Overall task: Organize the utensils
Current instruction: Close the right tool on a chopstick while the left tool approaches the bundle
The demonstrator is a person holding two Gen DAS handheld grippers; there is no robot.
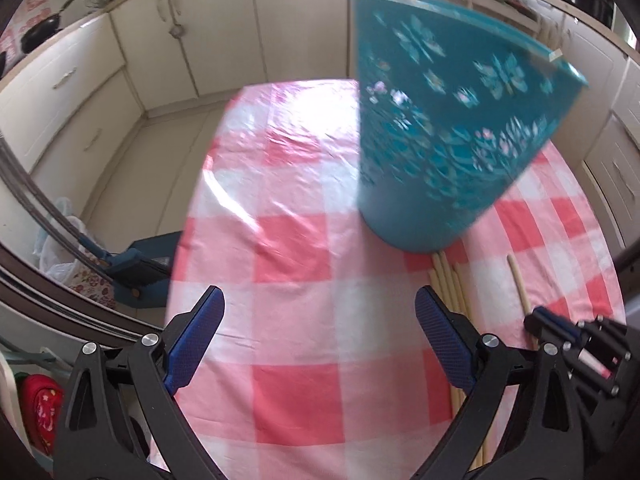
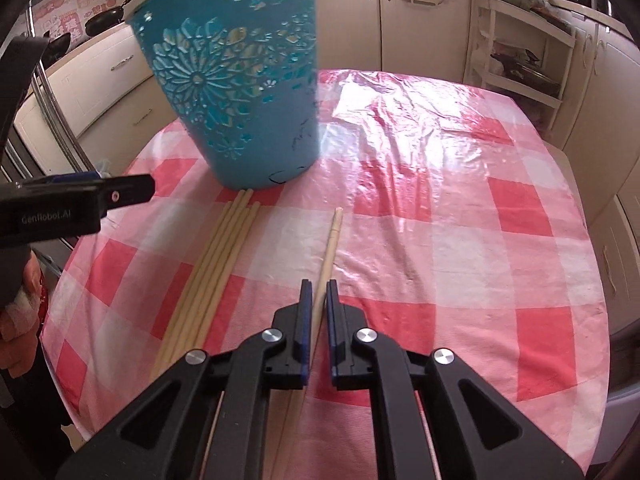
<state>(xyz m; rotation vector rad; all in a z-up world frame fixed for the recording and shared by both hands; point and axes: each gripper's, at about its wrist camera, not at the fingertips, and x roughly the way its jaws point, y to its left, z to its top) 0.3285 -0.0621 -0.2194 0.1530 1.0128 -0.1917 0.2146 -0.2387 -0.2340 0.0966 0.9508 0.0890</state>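
teal cut-out basket (image 2: 240, 80): upright on table (image 2: 440, 220) | bundle of pale chopsticks (image 2: 212, 276): flat, side by side, tips at basket base | single chopstick (image 2: 330, 248): apart, just right of bundle

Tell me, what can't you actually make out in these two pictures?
- Inside of the teal basket: both views show only its outer wall.
- Near ends of the loose chopsticks: hidden under the right gripper in its own view.
- Basket cut-out pattern, left view: blurred.
- Red wall stickers, right view: too small to read.
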